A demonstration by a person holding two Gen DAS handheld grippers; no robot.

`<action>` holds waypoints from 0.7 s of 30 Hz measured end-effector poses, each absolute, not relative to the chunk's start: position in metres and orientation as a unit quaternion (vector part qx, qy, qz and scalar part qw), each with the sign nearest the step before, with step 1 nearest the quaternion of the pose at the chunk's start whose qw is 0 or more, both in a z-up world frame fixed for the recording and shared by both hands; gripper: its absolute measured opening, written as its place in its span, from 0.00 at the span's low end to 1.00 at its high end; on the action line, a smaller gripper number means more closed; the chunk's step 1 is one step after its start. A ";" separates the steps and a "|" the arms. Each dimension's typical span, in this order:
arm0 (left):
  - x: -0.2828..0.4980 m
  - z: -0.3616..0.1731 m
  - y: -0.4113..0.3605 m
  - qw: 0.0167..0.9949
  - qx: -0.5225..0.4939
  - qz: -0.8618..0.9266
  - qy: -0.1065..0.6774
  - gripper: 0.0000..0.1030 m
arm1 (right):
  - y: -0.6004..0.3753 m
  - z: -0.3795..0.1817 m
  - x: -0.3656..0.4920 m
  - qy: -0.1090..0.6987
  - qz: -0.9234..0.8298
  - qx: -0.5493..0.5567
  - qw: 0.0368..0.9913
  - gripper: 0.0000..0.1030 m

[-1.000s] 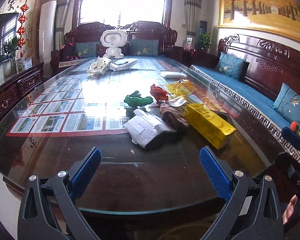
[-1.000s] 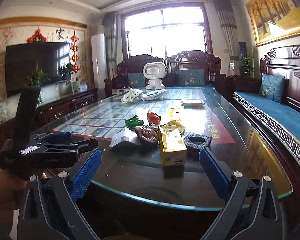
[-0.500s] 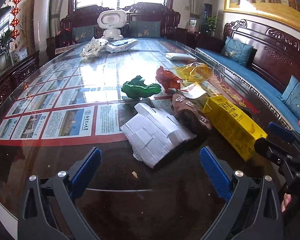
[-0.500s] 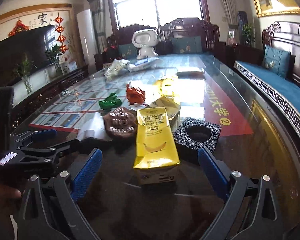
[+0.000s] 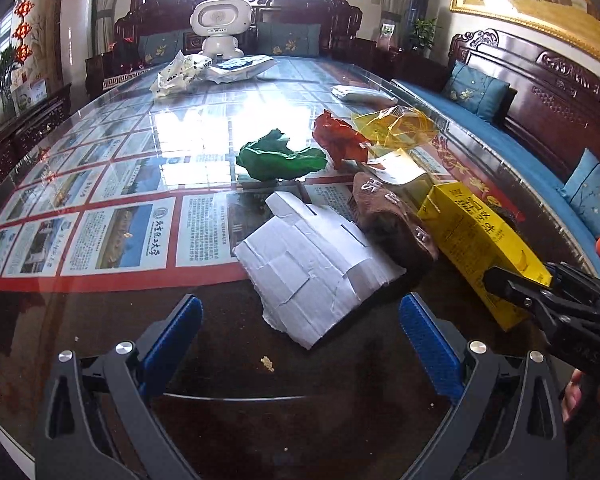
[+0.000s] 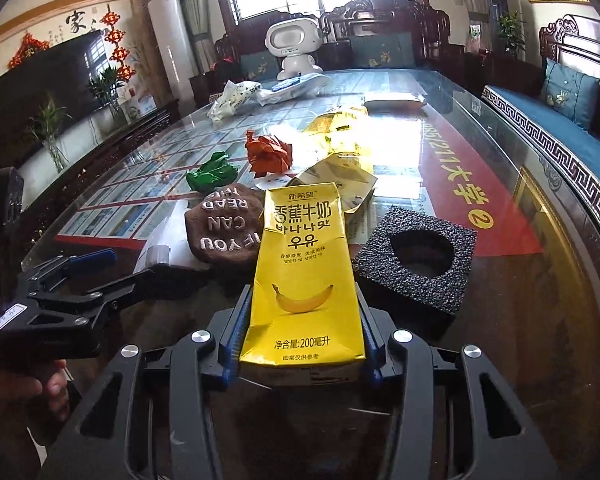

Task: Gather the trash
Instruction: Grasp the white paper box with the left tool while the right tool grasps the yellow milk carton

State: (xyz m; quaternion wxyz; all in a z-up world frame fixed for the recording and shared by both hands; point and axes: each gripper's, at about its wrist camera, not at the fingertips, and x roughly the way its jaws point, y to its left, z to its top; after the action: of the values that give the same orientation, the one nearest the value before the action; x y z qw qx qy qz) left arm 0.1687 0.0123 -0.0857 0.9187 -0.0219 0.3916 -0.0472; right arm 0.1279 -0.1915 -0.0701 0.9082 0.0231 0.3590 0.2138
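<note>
At the bottom centre of the right wrist view, the right tongs pinch a glossy yellow milk carton lying on the glass tabletop. The left tongs gape wide and empty before a creased, flattened white cardboard, mid-frame.

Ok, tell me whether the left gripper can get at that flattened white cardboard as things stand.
Probably yes: the left gripper is open, and the white cardboard lies flat just ahead with bare table between. Only its far edge meets the brown cloth.
</note>
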 end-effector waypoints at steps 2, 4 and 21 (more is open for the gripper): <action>0.172 -0.086 0.009 0.918 -0.001 -0.038 0.394 0.96 | -0.194 -0.069 0.127 0.358 0.215 0.025 0.909 0.44; 0.174 -0.083 0.008 0.919 0.015 -0.032 0.392 0.96 | -0.197 -0.067 0.125 0.355 0.214 0.027 0.910 0.44; 0.220 -0.087 0.013 0.877 0.052 -0.151 0.453 0.96 | -0.203 -0.065 0.124 0.355 0.221 0.042 0.908 0.44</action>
State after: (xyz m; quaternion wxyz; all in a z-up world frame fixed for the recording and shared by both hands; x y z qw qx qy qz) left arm 0.2205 0.0134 -0.0872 0.8770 0.0523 0.4532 -0.1509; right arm 0.1242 -0.2035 -0.0648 0.9076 0.0420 0.3545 0.2210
